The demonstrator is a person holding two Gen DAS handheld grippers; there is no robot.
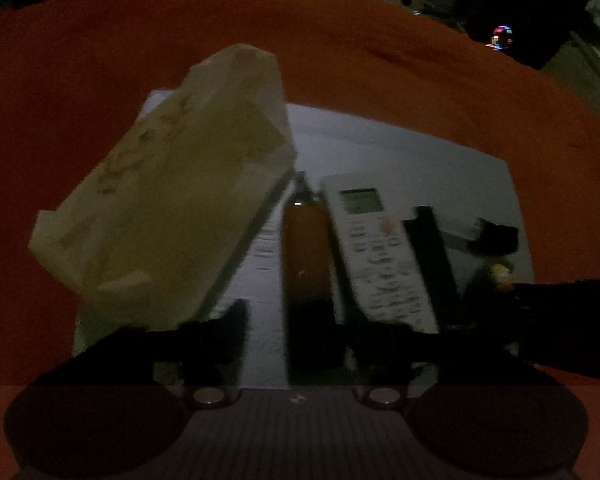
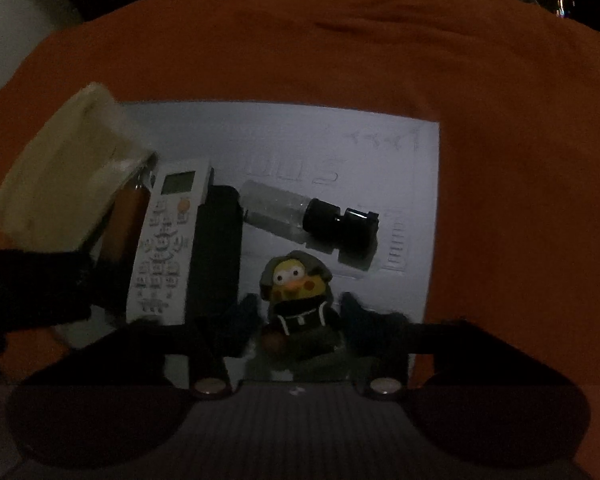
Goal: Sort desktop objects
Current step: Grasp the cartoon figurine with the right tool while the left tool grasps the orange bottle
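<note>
An orange cloth is covering the worktop and filling most of both views. A white sheet with faint printed marks is lying flat on the cloth and carrying the objects.

A pale tissue pack is sitting tilted over the sheet's left edge, one end raised and leaning toward the far left corner; the near end is meeting the left finger of the left gripper, though the dim light is hiding whether it is touching. Just right of the pack, an amber bottle is lying lengthwise, its near end running between the left gripper's fingers. These fingers are standing wide apart on either side of the bottle and closing on nothing.

A white remote control, display end pointing to the far edge, is lying just beside the bottle. A black slab, too dark to identify, is lying along the remote's right side.

Toward the sheet's middle, a clear vial with a black cap is lying on its side, cap pointing to the right edge.

Near the sheet's near edge, a small yellow-faced figurine in a dark hooded outfit is sitting upright between the fingers of the right gripper. The fingers are flanking it closely; whether they are pressing on it cannot be told.
</note>
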